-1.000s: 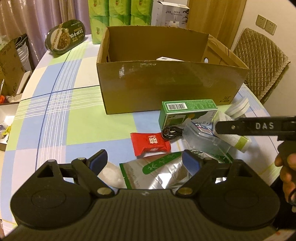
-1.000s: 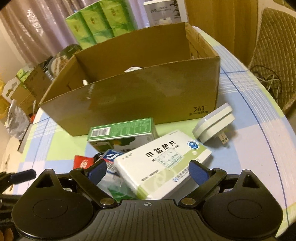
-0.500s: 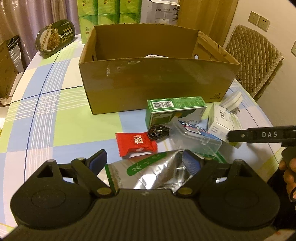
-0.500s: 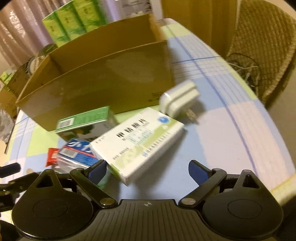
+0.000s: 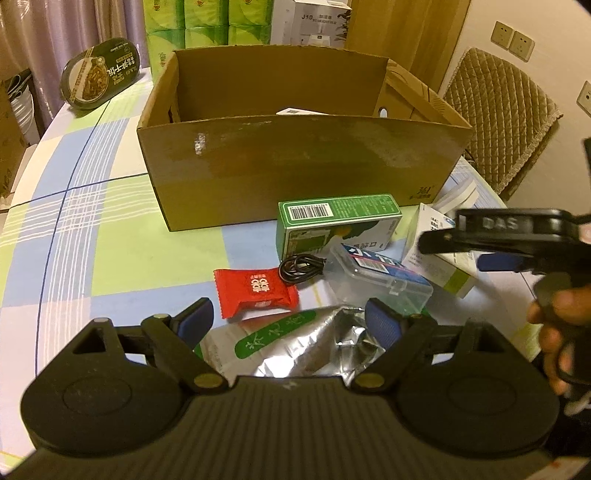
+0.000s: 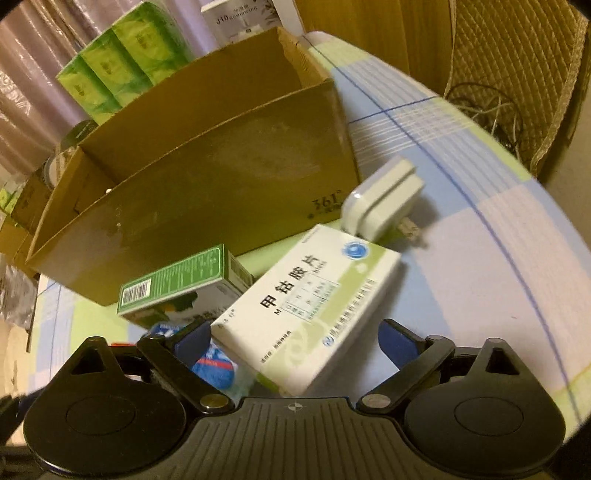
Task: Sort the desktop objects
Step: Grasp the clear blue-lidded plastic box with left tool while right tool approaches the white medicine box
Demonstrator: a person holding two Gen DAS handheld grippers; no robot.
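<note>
An open cardboard box (image 5: 303, 162) stands on the checked tablecloth, also in the right wrist view (image 6: 207, 192). In front lie a green carton (image 5: 338, 225), a clear plastic case (image 5: 380, 273), a black cable (image 5: 301, 267), a red snack pack (image 5: 256, 291), a silver-green foil pouch (image 5: 291, 347), a white medicine box (image 6: 306, 302) and a white plug adapter (image 6: 382, 197). My left gripper (image 5: 290, 323) is open above the foil pouch. My right gripper (image 6: 295, 339) is open with its fingers either side of the near end of the medicine box; it also shows in the left wrist view (image 5: 495, 240).
Green tissue packs (image 5: 207, 26), a white appliance carton (image 5: 314, 20) and a dark oval food tub (image 5: 99, 79) stand behind the box. A quilted chair (image 5: 502, 114) is at the right table edge. A white item lies inside the box (image 5: 295, 110).
My right gripper has swung back left and closed in on the medicine box, which now sits between its fingers. My left gripper has drifted slightly, still over the foil pouch.
</note>
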